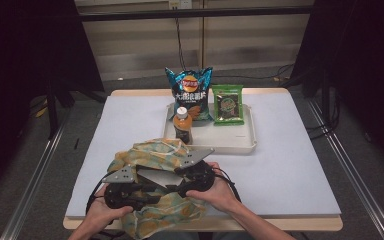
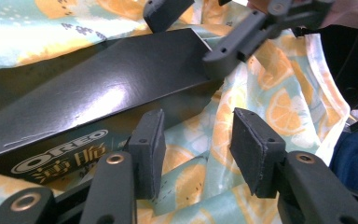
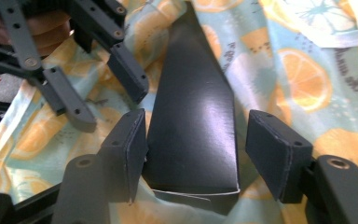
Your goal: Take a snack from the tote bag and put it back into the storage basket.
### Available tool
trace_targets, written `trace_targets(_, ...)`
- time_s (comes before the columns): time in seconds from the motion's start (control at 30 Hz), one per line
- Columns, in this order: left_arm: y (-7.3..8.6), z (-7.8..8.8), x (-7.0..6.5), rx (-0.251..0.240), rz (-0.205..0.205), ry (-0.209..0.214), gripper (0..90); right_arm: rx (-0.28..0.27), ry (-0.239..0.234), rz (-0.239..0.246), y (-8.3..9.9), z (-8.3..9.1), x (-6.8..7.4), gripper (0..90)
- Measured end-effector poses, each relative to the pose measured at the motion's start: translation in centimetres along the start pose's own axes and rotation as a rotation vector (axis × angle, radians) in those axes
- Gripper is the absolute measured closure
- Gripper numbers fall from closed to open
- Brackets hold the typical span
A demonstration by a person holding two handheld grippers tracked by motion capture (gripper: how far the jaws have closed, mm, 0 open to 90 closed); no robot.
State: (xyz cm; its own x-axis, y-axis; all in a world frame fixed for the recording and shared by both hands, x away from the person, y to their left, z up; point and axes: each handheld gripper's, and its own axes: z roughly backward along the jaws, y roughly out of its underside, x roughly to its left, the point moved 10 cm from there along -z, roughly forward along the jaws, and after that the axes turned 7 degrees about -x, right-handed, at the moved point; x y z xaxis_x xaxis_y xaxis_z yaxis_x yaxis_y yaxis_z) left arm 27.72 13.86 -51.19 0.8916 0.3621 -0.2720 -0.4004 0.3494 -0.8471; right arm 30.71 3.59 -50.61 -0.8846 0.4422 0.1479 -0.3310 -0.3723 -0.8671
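A dark Oreo box [image 1: 155,177] lies on a cloth bag [image 1: 150,152] printed with orange slices, at the table's front. In the left gripper view the box [image 2: 98,93] sits just ahead of my left gripper [image 2: 200,154], whose jaws stand open over the cloth [image 2: 279,102]. My right gripper [image 3: 198,154] is open with the near end of the box [image 3: 196,116] between its jaws; the left pad [image 3: 128,149] is close against the box's edge, and a gap remains on the other side. In the high view the left gripper [image 1: 162,189] and right gripper [image 1: 175,181] meet at the box.
A white tray [image 1: 240,145] stands behind the bag, holding a blue chip bag [image 1: 190,92], a green packet [image 1: 228,104] and a bottle of brown drink [image 1: 182,125]. The pale mat [image 1: 290,165] lies bare to the right. Each gripper view shows the other gripper close by.
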Motion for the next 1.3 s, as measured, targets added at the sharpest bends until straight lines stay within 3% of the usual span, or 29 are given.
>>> trace_targets(0.07, 0.1, 0.2, 0.1, 0.011, -0.008, -0.003, 54.5, 0.013, 0.005, 0.008, 0.1, -0.1, 0.0, 37.4)
trace_targets(0.27, -0.2, 1.0, 1.0, -0.024, 0.009, -0.030, 54.7, 0.061, 0.019, 0.014, 1.3, -1.3, 0.2, 36.0)
trace_targets(0.67, -0.6, 1.7, 1.7, -0.056, 0.020, -0.062, 53.1, 0.084, 0.024, 0.013, 1.9, -3.2, -0.5, 38.2)
trace_targets(0.8, -0.7, 1.9, 2.0, -0.067, 0.019, -0.078, 51.6, 0.092, 0.031, 0.029, 1.6, -3.0, -1.1, 43.1)
trace_targets(1.3, -1.5, 2.6, 1.9, -0.111, 0.029, -0.102, 51.3, 0.087, 0.002, 0.039, -0.2, -1.0, -1.2, 43.6)
